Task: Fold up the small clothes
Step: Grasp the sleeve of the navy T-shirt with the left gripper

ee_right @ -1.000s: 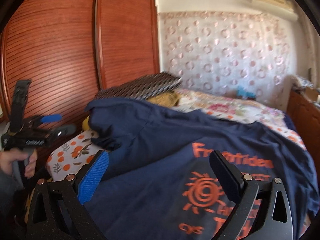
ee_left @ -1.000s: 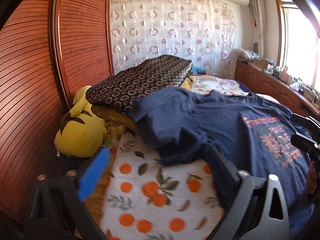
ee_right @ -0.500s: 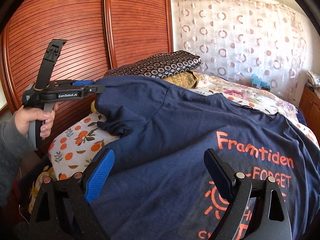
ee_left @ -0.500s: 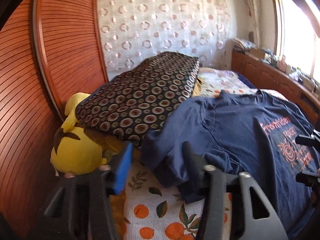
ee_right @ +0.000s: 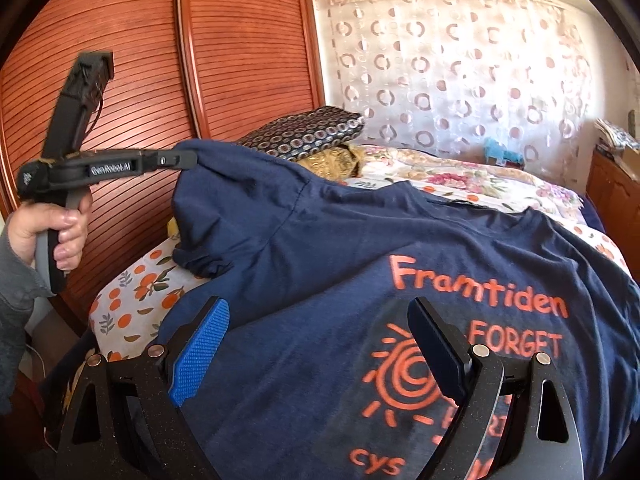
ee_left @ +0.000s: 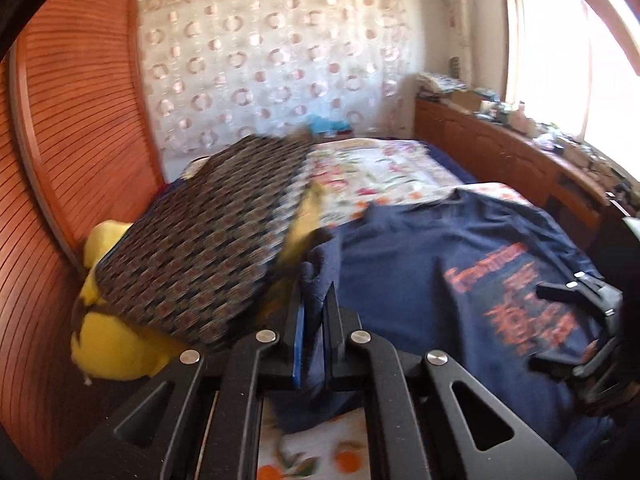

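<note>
Left gripper (ee_left: 316,320) jaws were pinched tight on the navy T-shirt (ee_right: 320,264) sleeve edge, lifting it at 10 o'clock above the bed (ee_right: 132,292). Right gripper (ee_right: 320,344) jaws spread wide, hovering over the shirt's orange print, gripping nothing.

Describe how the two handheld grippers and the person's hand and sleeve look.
Both grippers are matte black linkage frames with silver pivot bolts. Each, like the right gripper, pairs one blue textured finger pad with one plain black finger. Seen side-on, the left gripper carries white "GenRobot.AI" lettering, a grey-edged pistol handle, an upright black block and a thin dark cable. The bare left hand emerges from a grey sleeve.
</note>
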